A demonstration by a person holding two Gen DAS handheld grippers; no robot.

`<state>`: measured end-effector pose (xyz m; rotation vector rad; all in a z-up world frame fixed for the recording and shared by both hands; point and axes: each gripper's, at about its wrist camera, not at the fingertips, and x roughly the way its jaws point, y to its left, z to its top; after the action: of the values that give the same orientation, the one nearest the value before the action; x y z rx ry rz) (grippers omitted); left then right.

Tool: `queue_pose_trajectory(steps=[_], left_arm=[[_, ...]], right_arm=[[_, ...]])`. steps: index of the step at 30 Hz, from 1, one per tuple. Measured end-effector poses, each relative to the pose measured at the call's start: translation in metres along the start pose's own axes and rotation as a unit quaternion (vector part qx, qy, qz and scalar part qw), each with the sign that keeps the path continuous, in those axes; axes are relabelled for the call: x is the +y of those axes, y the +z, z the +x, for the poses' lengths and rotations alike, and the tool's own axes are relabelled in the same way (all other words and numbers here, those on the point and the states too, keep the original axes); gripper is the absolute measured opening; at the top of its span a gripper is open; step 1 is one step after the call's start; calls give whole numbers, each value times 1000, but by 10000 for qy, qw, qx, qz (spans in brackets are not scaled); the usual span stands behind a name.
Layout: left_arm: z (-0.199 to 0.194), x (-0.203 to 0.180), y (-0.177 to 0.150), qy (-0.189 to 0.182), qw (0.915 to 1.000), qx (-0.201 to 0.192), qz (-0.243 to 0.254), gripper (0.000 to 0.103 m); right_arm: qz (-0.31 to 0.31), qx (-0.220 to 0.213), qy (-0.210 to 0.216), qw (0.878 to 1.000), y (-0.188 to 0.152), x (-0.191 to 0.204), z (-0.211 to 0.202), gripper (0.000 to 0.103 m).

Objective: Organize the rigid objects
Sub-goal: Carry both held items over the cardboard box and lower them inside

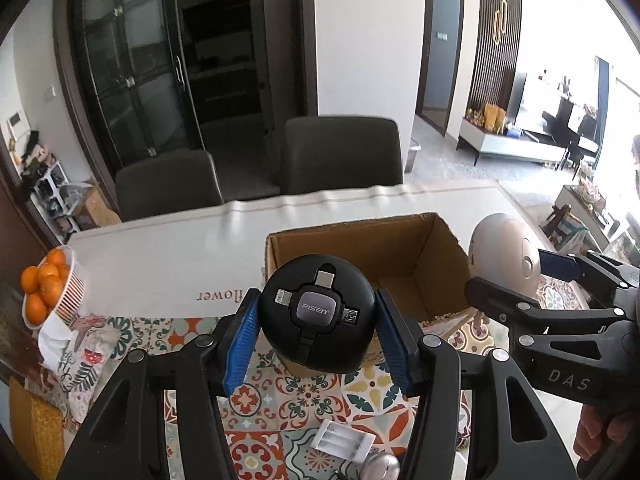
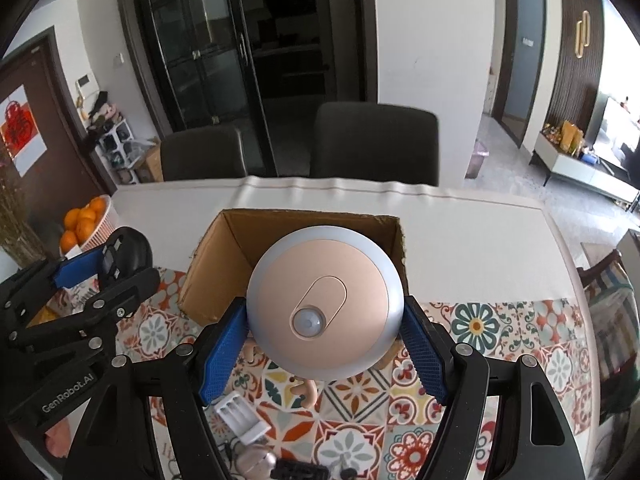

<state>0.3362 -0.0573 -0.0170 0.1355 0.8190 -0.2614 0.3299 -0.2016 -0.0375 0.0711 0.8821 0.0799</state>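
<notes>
Left tool (image 1: 318, 326) clamped on black charger (image 1: 318, 314), right tool (image 2: 324, 334) clamped on round sensor light (image 2: 324, 312), cardboard box (image 2: 224, 264) behind

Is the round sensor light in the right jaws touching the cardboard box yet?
Apart. In the left wrist view the sensor light hangs beside the cardboard box, with table showing between its rim and the box's right wall.

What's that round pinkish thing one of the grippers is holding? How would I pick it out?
Start at the open cardboard box on the patterned tablecloth. Just in front of it, the right gripper clamps a round sensor light between blue pads. Its peach face, silver rim and small domed sensor set it apart from the black Pisen cable reel in the left gripper.
</notes>
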Motion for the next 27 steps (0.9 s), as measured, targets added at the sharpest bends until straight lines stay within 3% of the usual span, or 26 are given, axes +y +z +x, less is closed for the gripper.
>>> queue_pose_trajectory(steps=[8,17,21,27], left_arm=[[50,6,20,-41,9975,706,-67,55],[102,9,26,40,9889,1480,-148,55],[110,8,25,127,9879,1540,-148,56],[105,13,24,432,9890,1401,-202,68]], right_arm=[[70,688,104,9975,22,-8,46,75],[305,1408,172,9894,28,-25,105,75],[316,1471,37,9886,27,-29,115,75],[275,1522,84,9879,26,-30,121,75]])
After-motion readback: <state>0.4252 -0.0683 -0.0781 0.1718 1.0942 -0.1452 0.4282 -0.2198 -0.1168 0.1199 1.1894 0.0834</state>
